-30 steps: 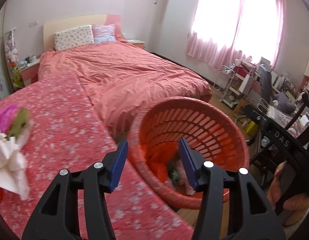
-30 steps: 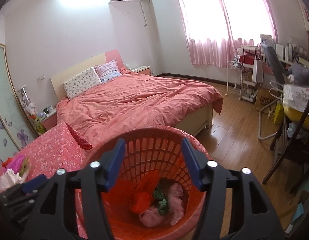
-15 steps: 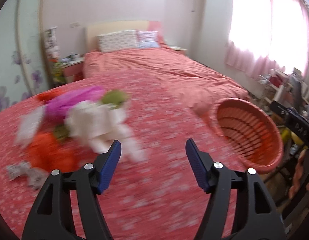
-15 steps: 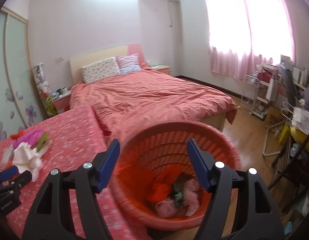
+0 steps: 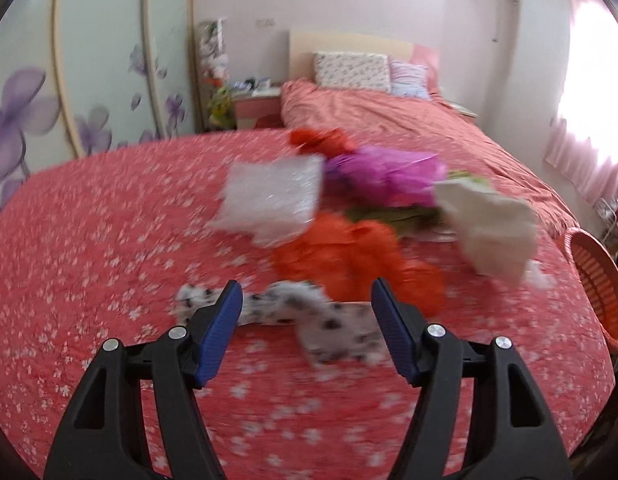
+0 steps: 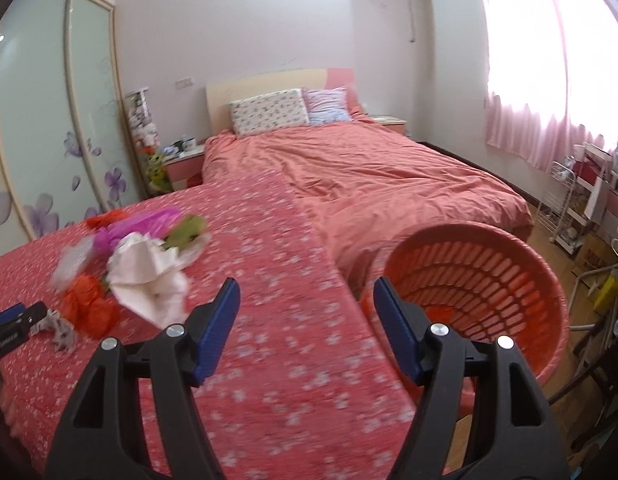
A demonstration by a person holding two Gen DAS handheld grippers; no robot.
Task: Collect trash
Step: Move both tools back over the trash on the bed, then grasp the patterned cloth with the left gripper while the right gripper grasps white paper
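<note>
blue-padded left gripper (image 5: 307, 312) spread wide over spotted scrap (image 5: 309, 316); right gripper (image 6: 307, 312) likewise, empty.

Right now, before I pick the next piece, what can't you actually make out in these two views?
- Basket contents: right wrist view, the near wall and a finger hide the bottom; left wrist view cuts it at the edge.
- Spotted scrap: motion blur, material unclear.
- Green item and clear wrapper: blurred, half under the pile.
- Left gripper and right gripper are open and empty.
</note>
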